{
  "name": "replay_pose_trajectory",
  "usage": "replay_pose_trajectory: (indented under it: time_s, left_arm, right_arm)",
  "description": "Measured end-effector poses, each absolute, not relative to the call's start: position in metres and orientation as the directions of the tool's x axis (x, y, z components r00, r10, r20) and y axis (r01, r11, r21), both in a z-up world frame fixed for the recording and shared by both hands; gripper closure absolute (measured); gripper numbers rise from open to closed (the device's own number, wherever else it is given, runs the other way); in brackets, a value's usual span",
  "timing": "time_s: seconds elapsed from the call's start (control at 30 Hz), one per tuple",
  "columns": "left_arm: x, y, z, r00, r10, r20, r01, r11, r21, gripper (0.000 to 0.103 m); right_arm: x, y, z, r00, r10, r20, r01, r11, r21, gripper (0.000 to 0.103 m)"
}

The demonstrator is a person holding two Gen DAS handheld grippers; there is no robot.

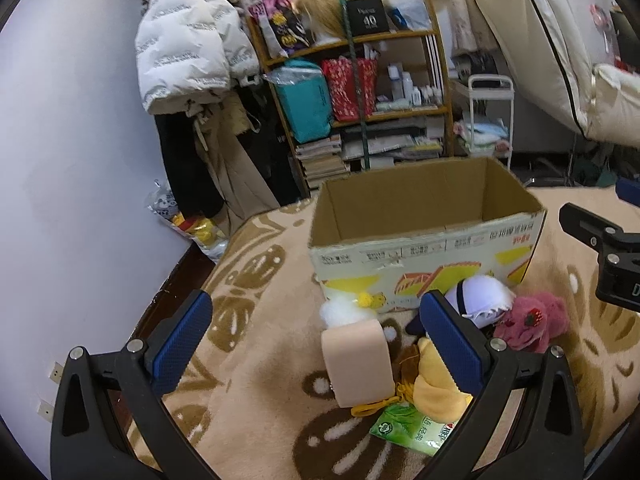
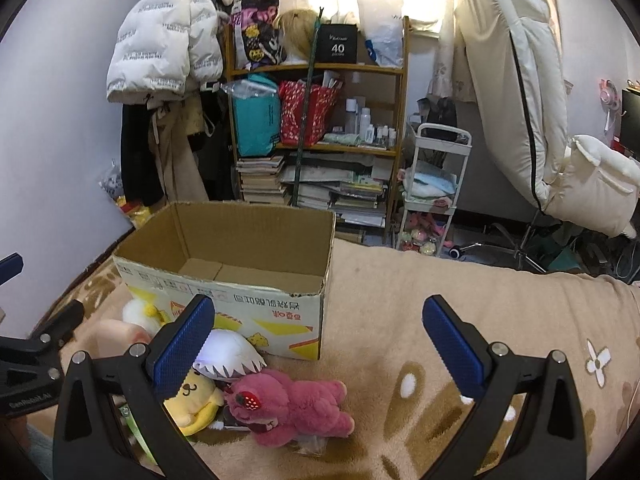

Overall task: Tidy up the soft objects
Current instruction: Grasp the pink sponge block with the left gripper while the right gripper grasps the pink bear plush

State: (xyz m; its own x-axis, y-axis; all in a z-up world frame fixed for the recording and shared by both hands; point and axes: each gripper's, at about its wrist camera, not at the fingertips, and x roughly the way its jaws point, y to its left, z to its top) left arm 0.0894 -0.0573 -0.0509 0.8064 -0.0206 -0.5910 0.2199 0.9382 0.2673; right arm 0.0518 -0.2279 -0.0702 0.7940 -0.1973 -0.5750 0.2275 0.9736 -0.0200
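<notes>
In the left wrist view, the left hand-held gripper (image 1: 316,344) is seen spread wide, with nothing held between its blue pads. Between and just beyond its fingers, a cluster of soft objects is laid on the patterned beige blanket (image 1: 260,360). A pale pink block-shaped cushion (image 1: 356,362) is placed nearest the middle, with a white fluffy toy (image 1: 340,310) just behind it, against the front wall of an open cardboard box (image 1: 424,236). A yellow plush (image 1: 434,388) is partly hidden behind the right finger, and a green packet (image 1: 412,426) is laid in front of it. A white-and-navy plush (image 1: 482,300) and a pink plush bear (image 1: 534,322) are found to the right, touching each other. Part of the right hand-held gripper (image 1: 608,248) is seen at the right edge.

In the right wrist view, the right hand-held gripper (image 2: 316,344) is likewise held wide apart and nothing is grasped. The pink plush bear (image 2: 292,404) is laid on its side between the fingers, toward the left one. The yellow plush (image 2: 192,396) and the white-and-navy plush (image 2: 232,350) are seen beside it, just in front of the cardboard box (image 2: 240,280), whose inside is shown bare. A cluttered wooden shelf (image 2: 316,120) is seen behind.
</notes>
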Motion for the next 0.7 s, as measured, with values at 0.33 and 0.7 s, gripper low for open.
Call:
replay_pose_trajectory:
  time_s: [0.33, 0.7]
  left_arm:
    - [0.121, -0.057, -0.087, 0.694, -0.01, -0.72, 0.237, 0.947, 0.216, 0.001]
    - [0.143, -0.055, -0.128, 0.562, 0.046, -0.826, 0.245, 0.944, 0.219, 0.011]
  right_arm:
    - [0.068, -0.225, -0.102, 0.713, -0.142, -0.686, 0.188, 0.982, -0.008, 0.0]
    - [0.084, -0.219, -0.148, 0.591, -0.046, -0.806, 0.103, 0.995, 0.018, 0.003]
